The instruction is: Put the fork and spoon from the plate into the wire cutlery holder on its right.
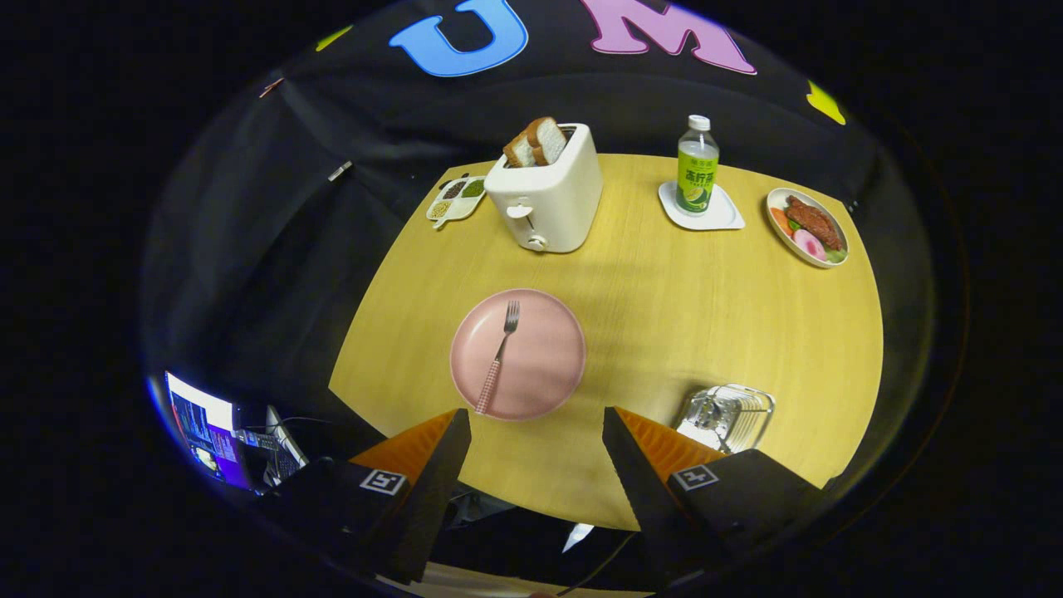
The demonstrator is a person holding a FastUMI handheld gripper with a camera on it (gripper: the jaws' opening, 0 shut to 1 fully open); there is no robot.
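The gripper [536, 423] hangs with its fingers spread wide and nothing between them, above the table's [664, 332] near edge. Just ahead of them the plate [540, 365] lies low, the fork [498, 357] flat on its left half with open room above it. The holder [727, 415] stands just beside the right finger, near the table's near right corner; bare tabletop runs between it and the plate. The tall things keep to the far edge: toaster [548, 195], bottle [698, 166] on a coaster [722, 218], a food dish [807, 226] at the far right corner, a small tray [455, 201] left of the toaster. The middle of the table is bare.
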